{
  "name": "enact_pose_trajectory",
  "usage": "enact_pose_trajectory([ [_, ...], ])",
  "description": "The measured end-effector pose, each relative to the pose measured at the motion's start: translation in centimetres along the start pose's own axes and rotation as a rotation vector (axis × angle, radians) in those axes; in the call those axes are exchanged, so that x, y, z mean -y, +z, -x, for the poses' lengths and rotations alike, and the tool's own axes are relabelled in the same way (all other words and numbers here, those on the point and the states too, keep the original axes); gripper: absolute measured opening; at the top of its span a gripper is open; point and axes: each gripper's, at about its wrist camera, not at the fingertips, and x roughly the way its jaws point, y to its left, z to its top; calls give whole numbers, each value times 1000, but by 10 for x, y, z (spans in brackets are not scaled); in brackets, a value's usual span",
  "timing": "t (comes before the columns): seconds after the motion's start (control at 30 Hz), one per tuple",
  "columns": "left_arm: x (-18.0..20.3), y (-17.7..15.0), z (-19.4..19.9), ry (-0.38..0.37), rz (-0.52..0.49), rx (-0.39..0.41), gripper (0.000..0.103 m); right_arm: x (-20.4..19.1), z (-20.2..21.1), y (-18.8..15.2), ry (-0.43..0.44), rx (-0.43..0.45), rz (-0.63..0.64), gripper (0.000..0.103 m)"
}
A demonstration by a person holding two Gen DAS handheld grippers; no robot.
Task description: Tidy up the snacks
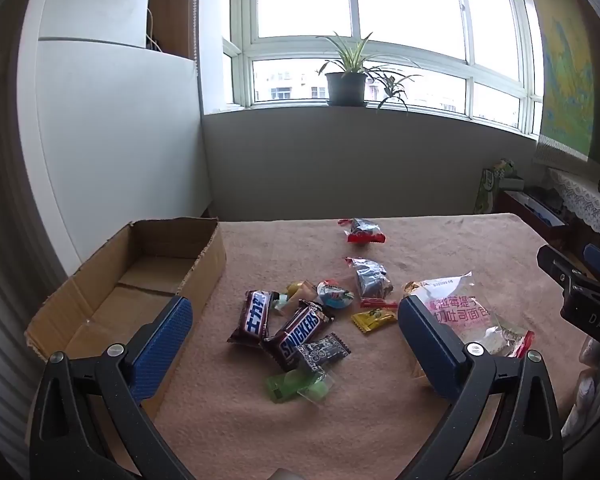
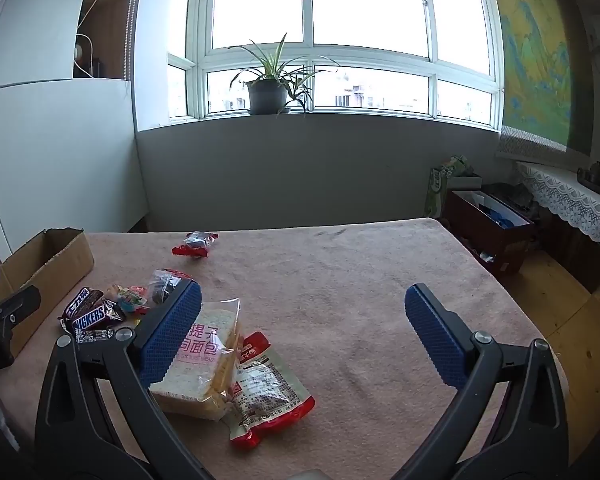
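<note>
An empty open cardboard box (image 1: 168, 264) stands at the table's left, also in the right wrist view (image 2: 48, 258). A pile of snacks lies beside it: two Snickers bars (image 1: 300, 330) (image 1: 256, 316), a green candy (image 1: 296, 386), a yellow packet (image 1: 372, 319), dark wrapped snacks (image 1: 370, 278) and a bagged toast bread (image 1: 460, 312) (image 2: 202, 364) over a red packet (image 2: 270, 400). A red-ended snack (image 1: 364, 231) (image 2: 196, 245) lies farther back. My left gripper (image 1: 294, 342) is open above the pile. My right gripper (image 2: 302, 334) is open, right of the bread.
The table wears a pink cloth (image 2: 360, 288); its far edge and right edge (image 2: 496, 276) are in view. A potted plant (image 1: 348, 80) stands on the windowsill. Boxes (image 2: 488, 220) and a lace-covered shelf (image 2: 572, 200) stand on the floor at right.
</note>
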Motion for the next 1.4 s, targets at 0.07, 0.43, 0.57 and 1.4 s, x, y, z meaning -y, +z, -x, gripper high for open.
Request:
enact_pose_trajectory([
  [0.07, 0, 0, 0, -1, 1, 0, 102, 1, 0, 0, 1, -4, -3, 103],
  [0.43, -1, -1, 0, -2, -3, 0, 102, 1, -1, 0, -1, -8, -2, 103],
  [0.57, 0, -1, 0, -2, -3, 0, 102, 2, -1, 0, 0, -7, -4, 103],
  [1.4, 0, -1, 0, -4, -4, 0, 102, 1, -2, -3, 1, -13, -3, 103],
])
